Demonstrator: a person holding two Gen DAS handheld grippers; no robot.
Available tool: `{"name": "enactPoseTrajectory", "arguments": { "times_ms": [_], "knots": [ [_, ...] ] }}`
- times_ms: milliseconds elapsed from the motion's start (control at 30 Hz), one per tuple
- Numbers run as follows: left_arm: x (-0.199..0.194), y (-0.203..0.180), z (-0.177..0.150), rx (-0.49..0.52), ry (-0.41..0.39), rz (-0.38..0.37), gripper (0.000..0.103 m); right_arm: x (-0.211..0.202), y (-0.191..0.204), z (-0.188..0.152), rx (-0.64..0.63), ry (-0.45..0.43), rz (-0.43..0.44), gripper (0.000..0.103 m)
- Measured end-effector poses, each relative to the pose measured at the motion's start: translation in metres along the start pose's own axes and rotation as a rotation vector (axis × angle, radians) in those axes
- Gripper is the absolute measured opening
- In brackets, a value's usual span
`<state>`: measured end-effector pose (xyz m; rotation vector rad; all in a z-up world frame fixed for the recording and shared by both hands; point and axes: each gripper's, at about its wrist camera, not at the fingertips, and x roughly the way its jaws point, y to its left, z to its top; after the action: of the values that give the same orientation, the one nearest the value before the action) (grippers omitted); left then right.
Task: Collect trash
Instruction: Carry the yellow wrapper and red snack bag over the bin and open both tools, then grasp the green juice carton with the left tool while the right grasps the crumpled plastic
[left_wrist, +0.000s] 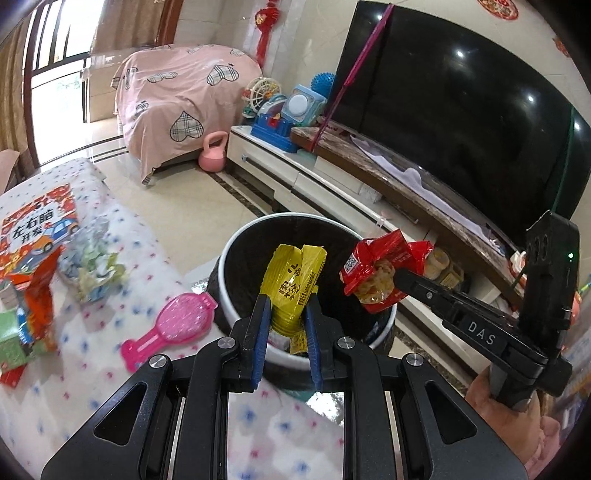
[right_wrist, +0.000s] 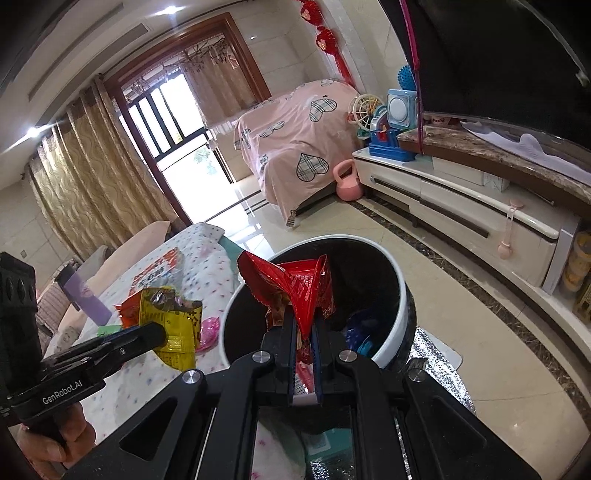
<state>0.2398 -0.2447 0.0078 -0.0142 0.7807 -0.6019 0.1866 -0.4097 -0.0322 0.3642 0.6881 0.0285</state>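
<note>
Left of the bin (left_wrist: 236, 251), crumpled paper (left_wrist: 92, 258) and packets (left_wrist: 33, 295) are still to collect on the tabletop (left_wrist: 110, 387). My left tongs (left_wrist: 286, 306) clench a yellow wrapper (left_wrist: 291, 280) over the bin; my right tongs (right_wrist: 303, 328) clench a red wrapper (right_wrist: 299, 288) over its rim.

Yellow wrapper (left_wrist: 291, 280) sat between left gripper's (left_wrist: 286, 295) blue pads; red wrapper (right_wrist: 295, 291) in right gripper (right_wrist: 304, 332); white-rimmed black bin (left_wrist: 236, 243) beyond; pink brush (left_wrist: 173, 325) left.
</note>
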Motion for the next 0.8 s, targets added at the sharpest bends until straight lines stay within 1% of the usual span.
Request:
{"name": "enactPoseTrajectory", "arguments": {
  "times_ms": [200, 267, 300, 333, 367, 400, 433, 500, 533, 567, 600, 633, 667, 700, 733, 767, 800],
  "knots": [
    [0.026, -0.004, 0.005, 0.003, 0.037, -0.004, 0.019, 0.011, -0.01, 0.003, -0.005, 0.023, -0.02, 0.007],
    [0.033, -0.006, 0.004, 0.008, 0.049, -0.003, 0.022, 0.015, -0.012, 0.005, -0.008, 0.031, -0.026, 0.007],
    [0.035, -0.006, 0.002, 0.009, 0.056, 0.0, 0.026, 0.017, -0.013, 0.005, -0.009, 0.035, -0.03, 0.007],
    [0.037, -0.006, 0.002, 0.007, 0.06, 0.005, 0.032, 0.019, -0.014, 0.005, -0.009, 0.04, -0.033, 0.007],
    [0.039, -0.005, 0.001, 0.002, 0.065, 0.004, 0.034, 0.021, -0.016, 0.005, -0.006, 0.046, -0.03, 0.012],
    [0.04, -0.005, 0.001, -0.002, 0.07, 0.003, 0.036, 0.023, -0.018, 0.005, -0.002, 0.051, -0.03, 0.012],
    [0.04, -0.004, 0.0, -0.006, 0.073, 0.005, 0.042, 0.025, -0.021, 0.006, 0.005, 0.053, -0.025, 0.014],
    [0.037, -0.003, -0.001, -0.013, 0.063, 0.006, 0.049, 0.026, -0.025, 0.006, 0.018, 0.058, -0.022, 0.029],
    [0.035, -0.002, -0.002, -0.013, 0.058, 0.004, 0.05, 0.024, -0.026, 0.005, 0.025, 0.054, -0.02, 0.032],
    [0.032, -0.002, -0.003, -0.012, 0.056, 0.007, 0.05, 0.024, -0.027, 0.005, 0.029, 0.052, -0.017, 0.037],
    [0.03, -0.001, -0.004, -0.013, 0.055, 0.011, 0.054, 0.024, -0.027, 0.005, 0.033, 0.051, -0.013, 0.042],
    [0.027, 0.0, -0.005, -0.017, 0.051, 0.012, 0.056, 0.023, -0.028, 0.004, 0.039, 0.048, -0.01, 0.043],
    [0.023, 0.001, -0.006, -0.022, 0.045, 0.011, 0.056, 0.021, -0.028, 0.003, 0.044, 0.045, -0.009, 0.047],
    [0.018, 0.004, -0.008, -0.029, 0.04, 0.013, 0.06, 0.021, -0.028, 0.003, 0.049, 0.043, -0.005, 0.051],
    [0.015, 0.006, -0.009, -0.035, 0.037, 0.018, 0.065, 0.018, -0.027, 0.002, 0.054, 0.039, 0.0, 0.052],
    [0.009, 0.01, -0.013, -0.047, 0.028, 0.025, 0.066, 0.016, -0.026, 0.001, 0.058, 0.033, 0.007, 0.056],
    [0.004, 0.014, -0.016, -0.055, 0.023, 0.026, 0.066, 0.014, -0.025, 0.001, 0.059, 0.029, 0.011, 0.063]
  ]
}}
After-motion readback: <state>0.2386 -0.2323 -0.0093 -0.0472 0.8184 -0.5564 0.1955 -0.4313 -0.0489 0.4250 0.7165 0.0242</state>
